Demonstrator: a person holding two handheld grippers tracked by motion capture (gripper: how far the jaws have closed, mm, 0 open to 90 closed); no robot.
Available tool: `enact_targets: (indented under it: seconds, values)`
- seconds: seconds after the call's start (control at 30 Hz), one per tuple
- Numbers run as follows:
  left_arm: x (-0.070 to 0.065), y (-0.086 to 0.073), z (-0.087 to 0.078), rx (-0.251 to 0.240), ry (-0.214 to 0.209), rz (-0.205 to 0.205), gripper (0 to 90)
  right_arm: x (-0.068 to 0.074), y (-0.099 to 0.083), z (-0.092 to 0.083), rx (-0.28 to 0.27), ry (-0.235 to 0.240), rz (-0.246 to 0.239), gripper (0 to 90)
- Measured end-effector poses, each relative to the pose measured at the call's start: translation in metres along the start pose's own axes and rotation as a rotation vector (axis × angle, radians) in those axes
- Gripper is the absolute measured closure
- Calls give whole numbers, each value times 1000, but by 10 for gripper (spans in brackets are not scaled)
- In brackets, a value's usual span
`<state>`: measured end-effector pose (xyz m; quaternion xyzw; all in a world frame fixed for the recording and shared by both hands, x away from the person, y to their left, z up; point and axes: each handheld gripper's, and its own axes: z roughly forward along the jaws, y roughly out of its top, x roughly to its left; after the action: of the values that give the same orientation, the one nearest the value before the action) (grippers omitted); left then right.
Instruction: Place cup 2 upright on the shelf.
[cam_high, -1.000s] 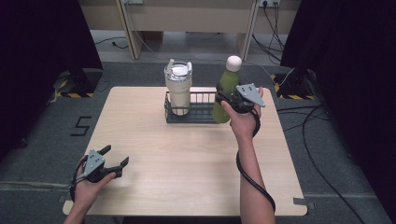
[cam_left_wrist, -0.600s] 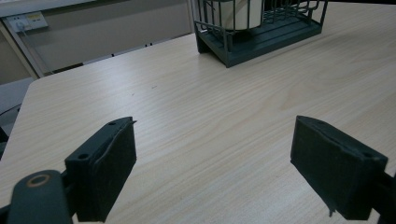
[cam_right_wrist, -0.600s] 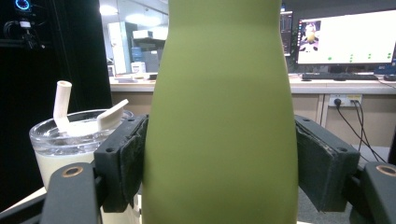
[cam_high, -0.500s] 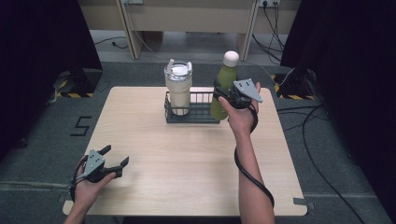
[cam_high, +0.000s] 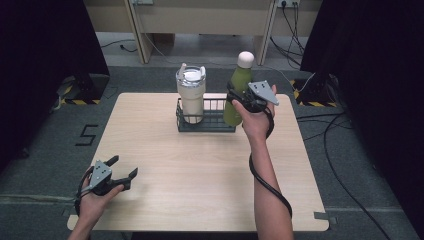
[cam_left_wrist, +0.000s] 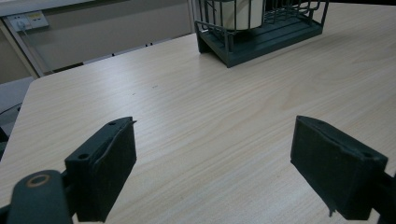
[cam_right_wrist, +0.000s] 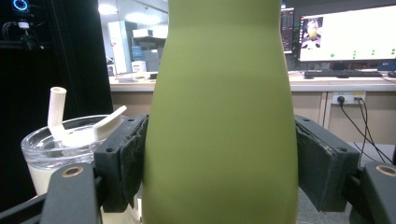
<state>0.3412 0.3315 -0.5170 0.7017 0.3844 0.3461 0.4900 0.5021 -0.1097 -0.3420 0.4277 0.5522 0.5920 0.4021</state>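
My right gripper (cam_high: 238, 100) is shut on a tall green bottle (cam_high: 240, 80) with a pale cap, and holds it upright at the right end of a dark wire basket (cam_high: 212, 125). In the right gripper view both pads press the bottle's (cam_right_wrist: 219, 116) wide body. Whether its base rests in the basket I cannot tell. A cream tumbler (cam_high: 191, 95) with a clear lid and straw stands in the basket's left half. My left gripper (cam_high: 124, 166) lies open near the table's front left corner, jaws wide apart over bare wood (cam_left_wrist: 217, 140).
The light wooden table (cam_high: 200, 175) has its front edge close to the left hand. A cable trails down from the right gripper along the forearm. Desk legs and floor cables lie beyond the far edge. Dark curtains flank both sides.
The right gripper has carried the green bottle slightly left, over the basket's right end. The left gripper has stayed put.
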Motion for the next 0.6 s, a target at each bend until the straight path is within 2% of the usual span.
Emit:
enact_targets:
  seconds: [0.6]
  values:
    - [0, 0, 0, -1, 0, -4, 135, 3, 9, 14, -2, 0, -11, 260]
